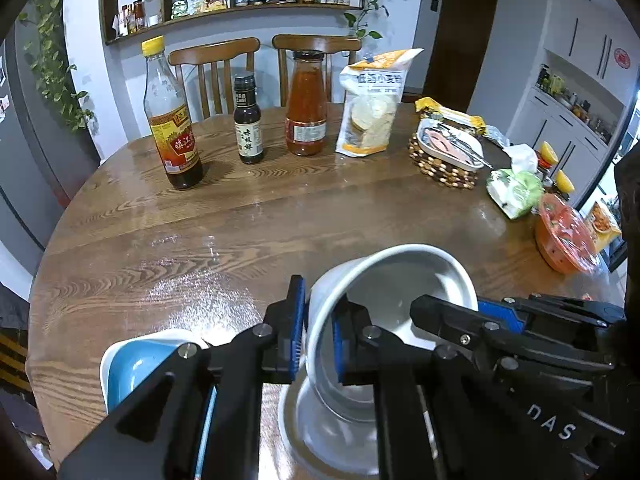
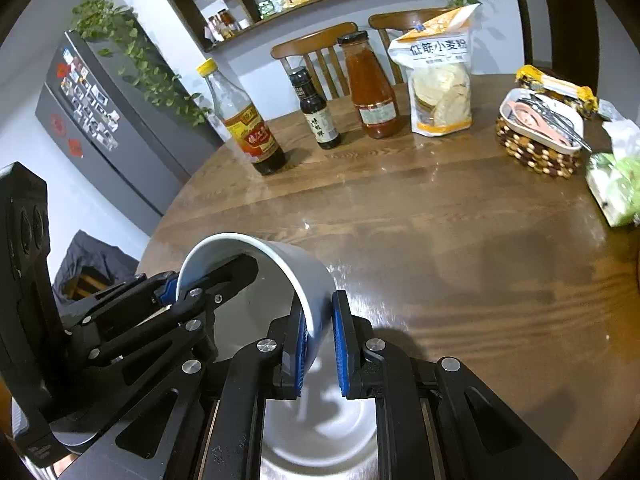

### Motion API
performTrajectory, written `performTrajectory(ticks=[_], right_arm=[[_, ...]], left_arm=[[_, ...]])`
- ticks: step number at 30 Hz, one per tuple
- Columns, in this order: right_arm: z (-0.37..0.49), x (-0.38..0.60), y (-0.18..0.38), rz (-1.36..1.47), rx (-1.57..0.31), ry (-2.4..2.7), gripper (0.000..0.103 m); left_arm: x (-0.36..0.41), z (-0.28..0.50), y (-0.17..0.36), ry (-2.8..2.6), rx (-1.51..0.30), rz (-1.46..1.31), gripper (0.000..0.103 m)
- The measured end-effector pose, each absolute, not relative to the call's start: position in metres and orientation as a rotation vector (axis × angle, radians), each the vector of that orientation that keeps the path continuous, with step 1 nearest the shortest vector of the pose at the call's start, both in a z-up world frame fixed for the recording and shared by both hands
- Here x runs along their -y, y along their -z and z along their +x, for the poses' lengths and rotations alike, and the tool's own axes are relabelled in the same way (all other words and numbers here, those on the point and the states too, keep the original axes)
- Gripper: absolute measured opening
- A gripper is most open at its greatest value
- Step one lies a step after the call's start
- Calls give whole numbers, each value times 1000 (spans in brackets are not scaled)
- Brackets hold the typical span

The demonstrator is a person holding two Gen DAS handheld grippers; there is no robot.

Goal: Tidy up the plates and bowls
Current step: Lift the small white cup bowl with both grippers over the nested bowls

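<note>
A white deep bowl (image 1: 400, 276) hangs tilted above the wooden table (image 1: 240, 232), held from both sides. My left gripper (image 1: 319, 338) is shut on its left wall, one blue pad inside and one outside. My right gripper (image 2: 320, 350) is shut on the opposite wall of the same bowl (image 2: 280, 276). Each gripper shows in the other's view: the right one (image 1: 460, 310) and the left one (image 2: 200, 280). Directly below lies a white dish (image 1: 332, 436), also seen in the right wrist view (image 2: 320, 436). A blue-lined bowl (image 1: 136, 368) sits at the near left.
At the back stand a vinegar bottle (image 1: 172, 120), a small dark sauce bottle (image 1: 248, 120), a red sauce jar (image 1: 306, 108) and a flour bag (image 1: 372, 104). A woven basket with utensils (image 1: 448, 152), a green packet (image 1: 514, 192) and an orange bowl (image 1: 564, 236) crowd the right.
</note>
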State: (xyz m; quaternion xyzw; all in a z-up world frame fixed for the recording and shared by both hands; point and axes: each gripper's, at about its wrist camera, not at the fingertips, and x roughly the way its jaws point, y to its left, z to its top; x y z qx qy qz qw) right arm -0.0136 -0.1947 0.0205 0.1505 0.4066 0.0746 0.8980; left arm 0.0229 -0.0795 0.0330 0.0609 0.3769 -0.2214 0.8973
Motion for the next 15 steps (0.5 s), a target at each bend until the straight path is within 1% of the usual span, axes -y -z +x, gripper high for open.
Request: performTrajectory(ticks=[15], right_arm=[[-45,184,-7,347,-864,-121,15]], left_arm=[[71,-5,-22,496,-809,158,13]])
